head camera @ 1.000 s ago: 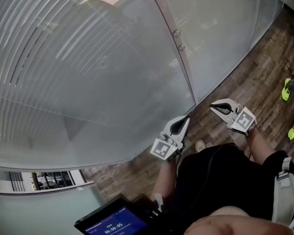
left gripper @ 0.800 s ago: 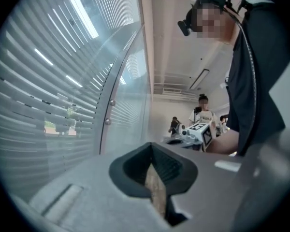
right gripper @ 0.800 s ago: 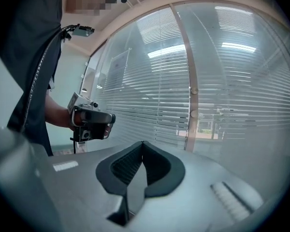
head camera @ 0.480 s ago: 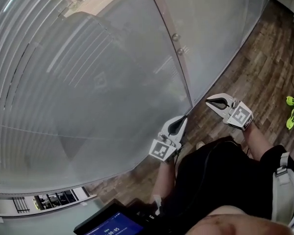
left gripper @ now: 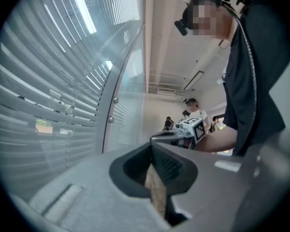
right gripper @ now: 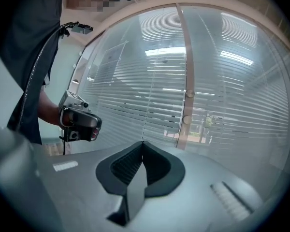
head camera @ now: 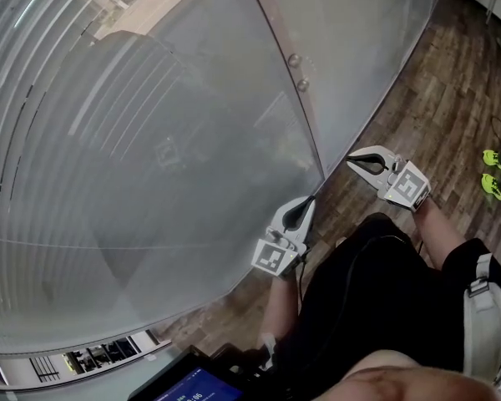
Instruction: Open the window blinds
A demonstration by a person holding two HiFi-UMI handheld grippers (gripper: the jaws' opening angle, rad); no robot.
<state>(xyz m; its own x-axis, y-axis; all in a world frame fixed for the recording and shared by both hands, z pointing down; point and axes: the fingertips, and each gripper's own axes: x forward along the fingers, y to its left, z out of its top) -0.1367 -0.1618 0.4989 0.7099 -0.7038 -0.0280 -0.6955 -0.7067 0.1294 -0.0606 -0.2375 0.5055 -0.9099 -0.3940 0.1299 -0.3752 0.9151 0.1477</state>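
From the head view, the slatted blinds (head camera: 108, 140) hang closed behind the glass, left of the frame post (head camera: 275, 23), with more of them right of it. My left gripper (head camera: 307, 204) is low beside the post's foot. My right gripper (head camera: 353, 162) is just right of the post, apart from the glass.

In the left gripper view, my jaws are clenched tip to tip on nothing. The blinds (left gripper: 38, 95) lie left of the post, and two round knobs (left gripper: 115, 100) sit on it.

In the right gripper view, my jaws are also pinched together and empty. The blinds (right gripper: 135, 100) flank the post (right gripper: 187, 57).

The slats look thin, light and easily bent, and the glass keeps me off them. I see no cord or wand, so I judge the knobs (right gripper: 189, 94) to be the control. They are small, smooth and probably slippery, so I would open the jaws and pinch one squarely across its sides.
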